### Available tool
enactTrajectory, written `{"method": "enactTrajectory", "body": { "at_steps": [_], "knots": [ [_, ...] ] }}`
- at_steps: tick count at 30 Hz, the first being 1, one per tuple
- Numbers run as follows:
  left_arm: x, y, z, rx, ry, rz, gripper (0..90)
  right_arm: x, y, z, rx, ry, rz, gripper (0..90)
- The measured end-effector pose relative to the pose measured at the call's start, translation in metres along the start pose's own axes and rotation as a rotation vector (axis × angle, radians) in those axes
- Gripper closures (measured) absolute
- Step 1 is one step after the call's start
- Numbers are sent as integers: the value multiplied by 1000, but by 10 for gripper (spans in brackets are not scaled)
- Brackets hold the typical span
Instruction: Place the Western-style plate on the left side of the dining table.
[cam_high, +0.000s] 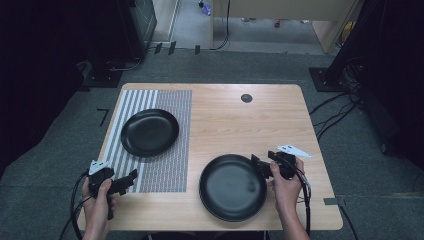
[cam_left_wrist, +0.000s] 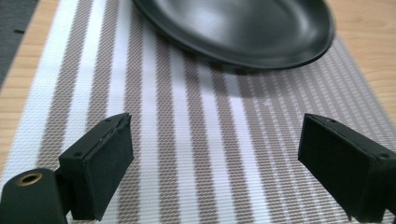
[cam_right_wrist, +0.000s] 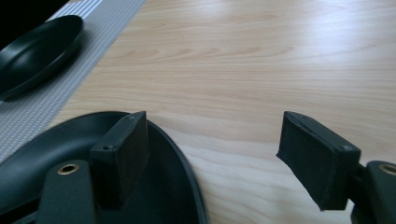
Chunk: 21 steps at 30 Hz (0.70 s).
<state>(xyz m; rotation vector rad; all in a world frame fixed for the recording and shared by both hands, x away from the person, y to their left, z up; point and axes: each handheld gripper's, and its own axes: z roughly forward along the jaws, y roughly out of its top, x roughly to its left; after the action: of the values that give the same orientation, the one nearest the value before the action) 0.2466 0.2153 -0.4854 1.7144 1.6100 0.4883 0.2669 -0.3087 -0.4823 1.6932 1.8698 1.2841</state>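
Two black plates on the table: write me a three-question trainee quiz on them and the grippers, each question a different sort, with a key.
1. True or false: the far plate lies on the striped mat.
2. Which gripper is at the rim of the near plate? A. the left gripper B. the right gripper C. both
3. Fill in: in the right gripper view, one jaw is over the near plate's inside and the other is over the bare ____ table.

Key
1. True.
2. B. Its jaws stand open astride the rim, not pressing on it.
3. Wooden.
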Motion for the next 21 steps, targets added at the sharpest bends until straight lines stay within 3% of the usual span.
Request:
{"method": "enactTrajectory", "body": {
  "at_steps": [9,21],
  "knots": [
    [8,-11,2,3,70,34,130,-26,-14,-30,-29,-61,13,240],
    [15,-18,2,31,91,68,87,-68,-39,-59,-11,-155,41,216]
  ]
}}
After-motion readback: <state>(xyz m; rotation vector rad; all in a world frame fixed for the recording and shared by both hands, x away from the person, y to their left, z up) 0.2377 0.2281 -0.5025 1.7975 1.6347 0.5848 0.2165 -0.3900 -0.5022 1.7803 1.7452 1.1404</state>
